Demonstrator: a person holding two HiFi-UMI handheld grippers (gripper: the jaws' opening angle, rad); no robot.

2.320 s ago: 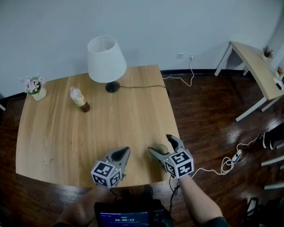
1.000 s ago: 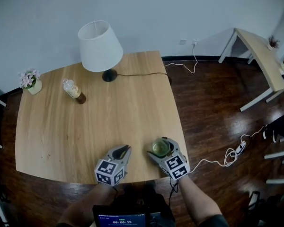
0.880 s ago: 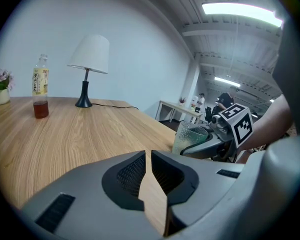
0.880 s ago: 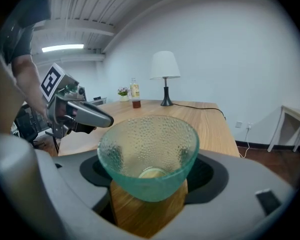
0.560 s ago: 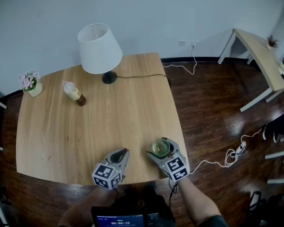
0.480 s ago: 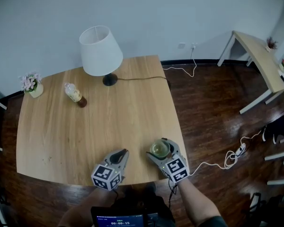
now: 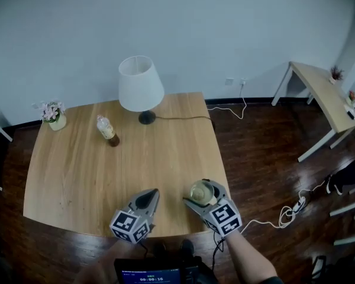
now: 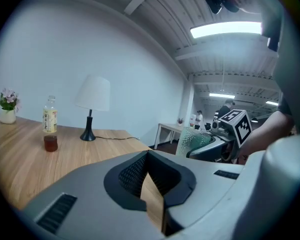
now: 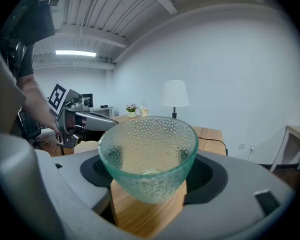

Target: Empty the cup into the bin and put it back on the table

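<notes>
Head view: my left gripper [image 7: 152, 193] is at lower centre, pointing forward, jaws clenched on nothing. Right gripper [image 7: 196, 191] is just beside it, forearm entering bottom right, clamped on the cup [image 7: 202, 193] over the table's [image 7: 77, 176] near right corner. Lamp [image 7: 140, 83], bottle [image 7: 106, 129] and flower pot [image 7: 53, 114] stand on the far side. Dark wood floor [image 7: 254, 152].
Left gripper view: jaws together, empty, roughly level.
Right gripper view: pads press both sides of the upright glass cup, centre frame.

- The right gripper [image 7: 200, 193] is covering both sides of the cup [image 9: 148, 156] where its jaws are clamping it
- The side table [image 7: 322, 93] is running past the head view's right edge
- The bottle [image 7: 106, 128] is showing a label too small to read
</notes>
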